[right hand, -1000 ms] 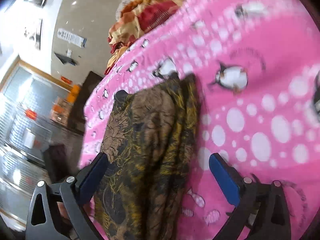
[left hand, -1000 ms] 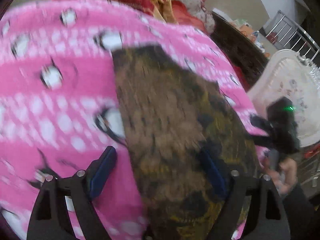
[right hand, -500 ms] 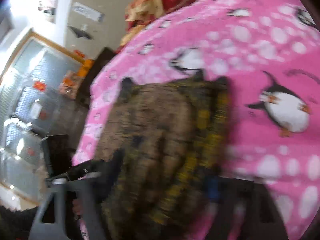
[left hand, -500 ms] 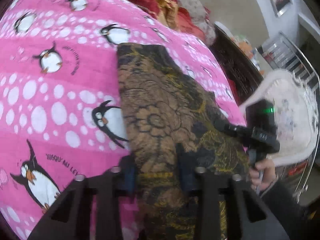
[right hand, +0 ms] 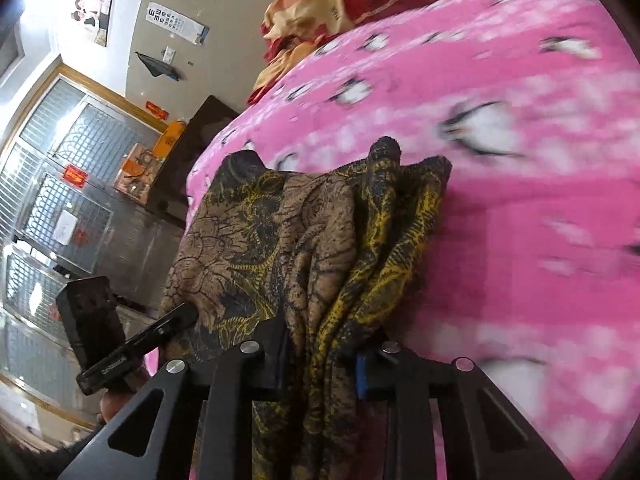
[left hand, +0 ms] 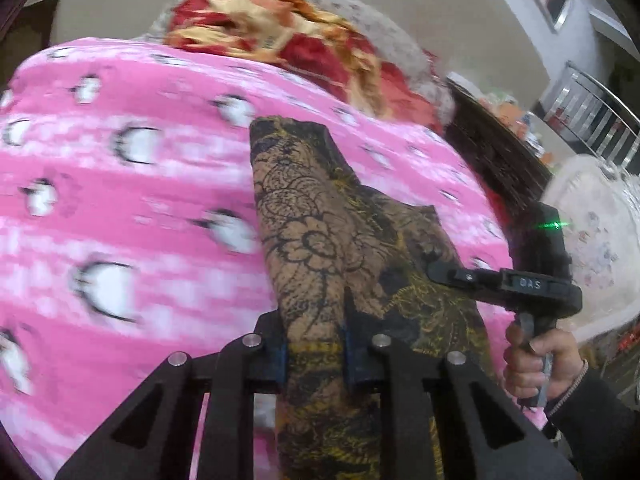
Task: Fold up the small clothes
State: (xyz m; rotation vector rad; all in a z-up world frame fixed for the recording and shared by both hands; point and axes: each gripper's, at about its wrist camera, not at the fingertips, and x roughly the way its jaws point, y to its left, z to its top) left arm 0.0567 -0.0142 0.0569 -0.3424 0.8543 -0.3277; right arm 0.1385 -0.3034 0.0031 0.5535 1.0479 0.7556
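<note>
Pinching the brown-and-yellow patterned garment [left hand: 320, 240] at its near end, the left tool [left hand: 314, 354] and right tool [right hand: 320, 364] have both just been closing, and cloth is now bunched between each pair of pads. The garment lies lengthwise near the right edge of the bed, on the pink penguin blanket [left hand: 120, 208], its far end flat. My worry is uneven grip: the right tool holds a thick gathered wad, so a layer could slip out as the fold is carried over, leaving it crooked. The blanket could also drag along. Open room lies across the bed's left side; the red-and-gold quilt [left hand: 280, 36] crowds the far edge
</note>
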